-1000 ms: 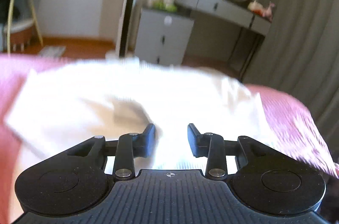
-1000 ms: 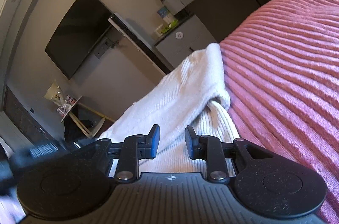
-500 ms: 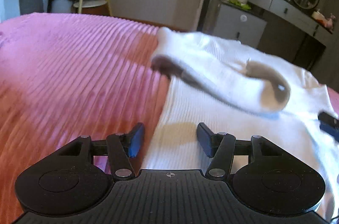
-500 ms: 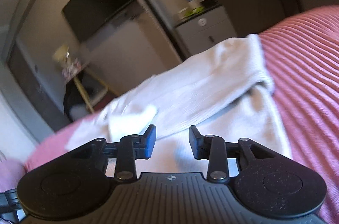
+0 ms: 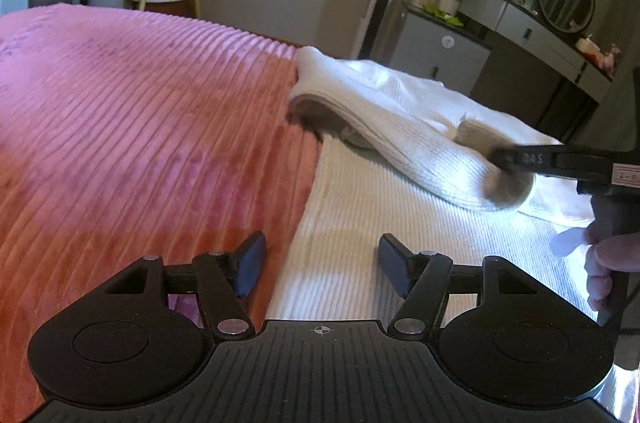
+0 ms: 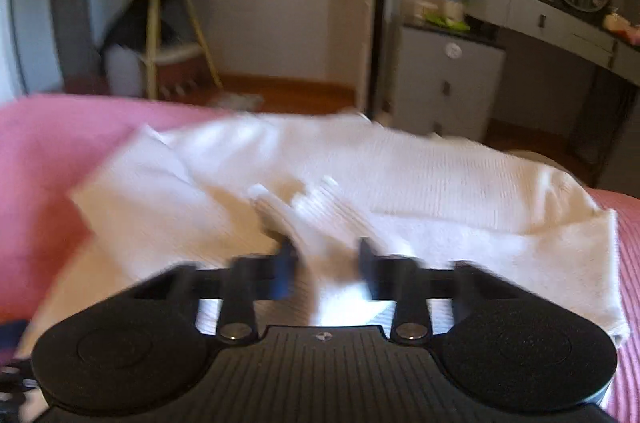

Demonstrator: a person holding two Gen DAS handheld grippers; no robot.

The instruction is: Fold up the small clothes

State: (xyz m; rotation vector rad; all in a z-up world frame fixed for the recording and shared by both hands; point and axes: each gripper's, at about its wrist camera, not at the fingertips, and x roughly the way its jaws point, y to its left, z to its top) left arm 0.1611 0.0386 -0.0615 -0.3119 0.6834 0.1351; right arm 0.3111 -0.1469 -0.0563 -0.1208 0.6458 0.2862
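On the pink ribbed bedspread (image 5: 140, 111): white ribbed knit garment (image 5: 360, 215) half-folded. Right tool (image 6: 326, 265) pinching a fold; left tool (image 5: 322, 269) spreading, empty. Body fold left.

A: Where is room lying open?

B: The pink bedspread (image 5: 140, 127) is stretching bare to the left of the white garment (image 5: 360, 207), so a gripper could pass there.

A: And what is blocking the way?

B: The folded sleeve (image 5: 392, 127) is lying across the garment, and the right gripper (image 5: 504, 159) is reaching in over it from the right.
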